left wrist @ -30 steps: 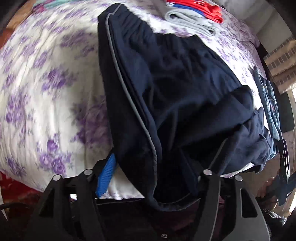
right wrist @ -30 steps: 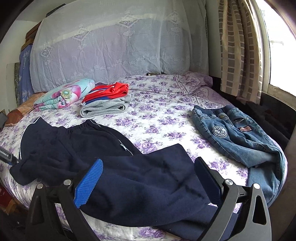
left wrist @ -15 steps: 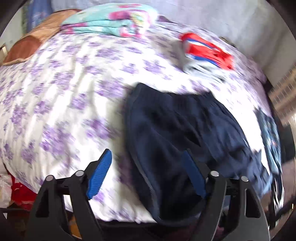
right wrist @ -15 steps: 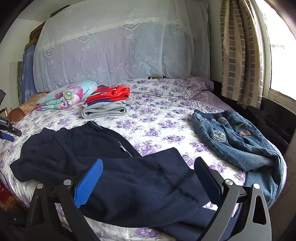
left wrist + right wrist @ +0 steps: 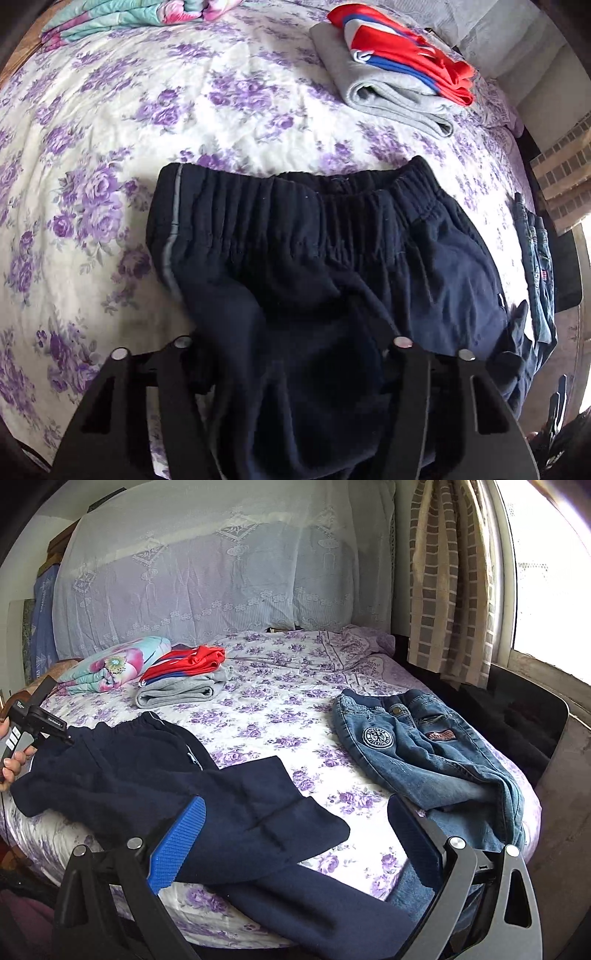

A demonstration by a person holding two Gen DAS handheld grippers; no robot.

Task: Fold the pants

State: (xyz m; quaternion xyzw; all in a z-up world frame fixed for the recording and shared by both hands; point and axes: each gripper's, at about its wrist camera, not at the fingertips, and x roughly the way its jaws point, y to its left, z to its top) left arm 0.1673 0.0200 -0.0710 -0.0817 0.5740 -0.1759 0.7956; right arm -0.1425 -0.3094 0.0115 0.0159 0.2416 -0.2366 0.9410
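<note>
Sweatpants, navy (image 5: 295, 266): bunched between the closing left claw (image 5: 291, 369), waistband just ahead. Right claw (image 5: 295, 834) gaping, empty, above a leg. Advice: pinch full fabric thickness, keep hems aligned.

Looking like a home bedroom: bed (image 5: 295, 709) wearing a purple-flowered sheet, lace cover (image 5: 221, 572) draping the headboard, checked curtain (image 5: 443, 590) hanging by a bright window (image 5: 554, 572), folded clothes (image 5: 184, 679) and a rolled quilt (image 5: 114, 664) lying near the head.
</note>
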